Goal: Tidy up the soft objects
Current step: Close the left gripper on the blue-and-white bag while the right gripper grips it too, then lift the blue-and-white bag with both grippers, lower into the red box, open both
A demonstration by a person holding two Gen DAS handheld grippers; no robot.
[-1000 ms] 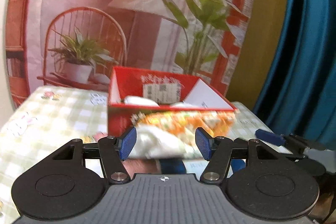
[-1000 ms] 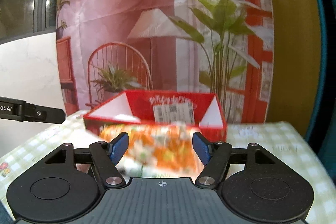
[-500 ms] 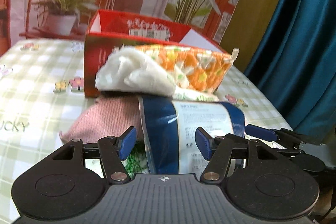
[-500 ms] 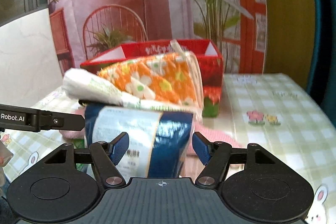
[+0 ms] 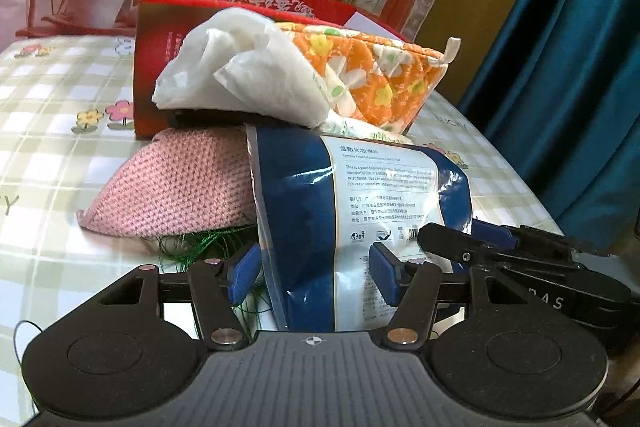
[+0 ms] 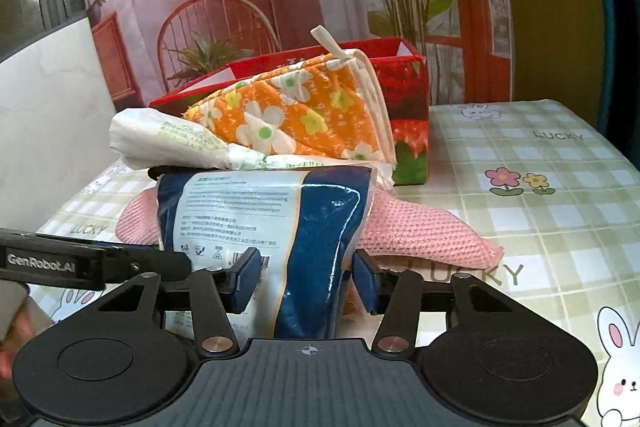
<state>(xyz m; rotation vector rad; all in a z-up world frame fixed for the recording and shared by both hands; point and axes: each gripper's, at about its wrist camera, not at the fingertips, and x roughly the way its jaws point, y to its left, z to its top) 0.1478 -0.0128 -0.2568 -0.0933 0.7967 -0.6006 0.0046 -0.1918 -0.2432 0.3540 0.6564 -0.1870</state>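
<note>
In my left-wrist view, the checked tablecloth (image 5: 52,131) fills the left side, and the pink knitted cloth (image 5: 180,187) lies on it at centre left with a tuft of green threads (image 5: 200,247) poking out under its near edge. My left gripper (image 5: 314,269) sits at lower centre, and its jaws have just been closing a little. The blue-and-white plastic pack (image 5: 360,203) stands between the blue pads; the left pad looks to touch its edge, and the right pad sits in front of the pack's face, so I cannot tell whether they press on it. Above the pack rests a crumpled white plastic bag (image 5: 248,75), and to its right the orange flowered pouch (image 5: 376,75), both leaning against the red box (image 5: 160,39) behind them. My other gripper enters at the lower right of that frame.

In my right-wrist view, the left gripper reaches in from the left edge. My right gripper (image 6: 308,281) is at lower centre, its jaws just closing, with the near end of the same pack (image 6: 260,219) between the pads; the right pad touches the blue edge, while the left pad sits in front of the label, contact unclear. The white bag (image 6: 168,139) and flowered pouch (image 6: 304,111) sit on top, the pink cloth (image 6: 424,231) spreads right, and the red box (image 6: 408,131) stands behind.
</note>
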